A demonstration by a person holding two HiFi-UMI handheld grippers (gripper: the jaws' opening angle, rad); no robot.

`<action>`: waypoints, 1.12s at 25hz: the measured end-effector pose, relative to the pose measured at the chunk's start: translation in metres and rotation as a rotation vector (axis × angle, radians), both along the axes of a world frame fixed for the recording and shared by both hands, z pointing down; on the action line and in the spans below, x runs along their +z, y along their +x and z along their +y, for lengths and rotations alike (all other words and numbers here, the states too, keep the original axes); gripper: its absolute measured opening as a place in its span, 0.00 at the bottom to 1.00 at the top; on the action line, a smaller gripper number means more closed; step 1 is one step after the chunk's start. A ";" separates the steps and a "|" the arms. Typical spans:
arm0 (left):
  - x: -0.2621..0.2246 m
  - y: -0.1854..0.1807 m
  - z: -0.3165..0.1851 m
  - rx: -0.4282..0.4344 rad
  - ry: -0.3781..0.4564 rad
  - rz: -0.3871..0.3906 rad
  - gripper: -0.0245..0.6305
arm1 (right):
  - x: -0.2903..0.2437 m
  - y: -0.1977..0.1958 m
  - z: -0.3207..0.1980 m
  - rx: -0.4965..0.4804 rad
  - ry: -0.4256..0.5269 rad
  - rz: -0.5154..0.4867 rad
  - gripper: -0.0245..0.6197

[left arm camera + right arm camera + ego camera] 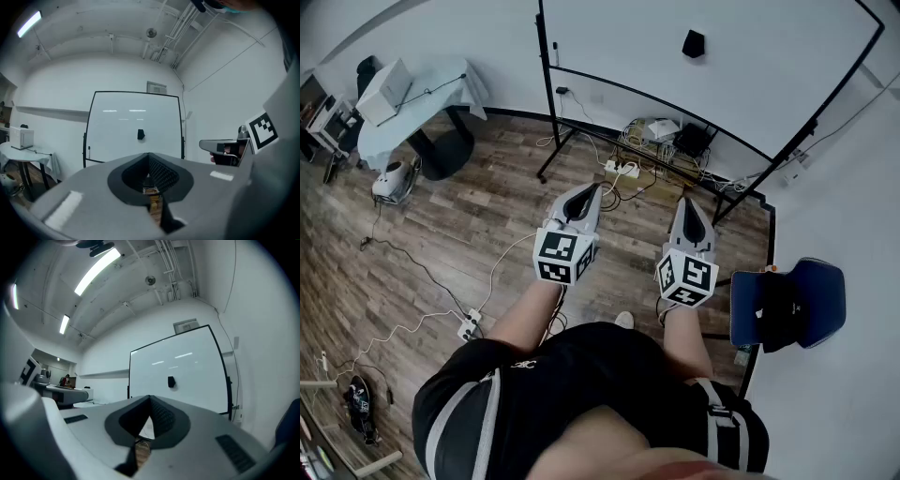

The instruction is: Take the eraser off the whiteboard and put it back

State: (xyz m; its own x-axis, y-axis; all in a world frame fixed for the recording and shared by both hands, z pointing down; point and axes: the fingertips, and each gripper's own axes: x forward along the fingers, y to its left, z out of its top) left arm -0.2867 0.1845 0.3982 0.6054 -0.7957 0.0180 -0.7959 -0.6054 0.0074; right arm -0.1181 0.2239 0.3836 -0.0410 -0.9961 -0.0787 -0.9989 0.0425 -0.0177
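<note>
- Wood-plank floor spreads under both grippers in the head view.
- Left gripper: jaws clenched tip to tip, nothing between them.
- Right gripper: jaws likewise pressed together, empty, at the left one's 3 o'clock.
- Black eraser sits on the whiteboard, at 12 o'clock from the right gripper, well apart.
- Blue chair stands at 4 o'clock.
</note>
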 end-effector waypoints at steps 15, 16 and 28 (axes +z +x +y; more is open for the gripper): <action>-0.004 0.025 -0.013 -0.042 -0.014 -0.010 0.05 | 0.008 0.020 -0.023 -0.064 -0.017 -0.033 0.05; -0.003 0.028 -0.016 -0.044 -0.017 -0.010 0.05 | 0.008 0.023 -0.025 -0.068 -0.014 -0.039 0.05; -0.016 0.116 -0.046 -0.010 -0.016 0.008 0.05 | -0.001 0.091 -0.054 -0.084 0.005 -0.025 0.05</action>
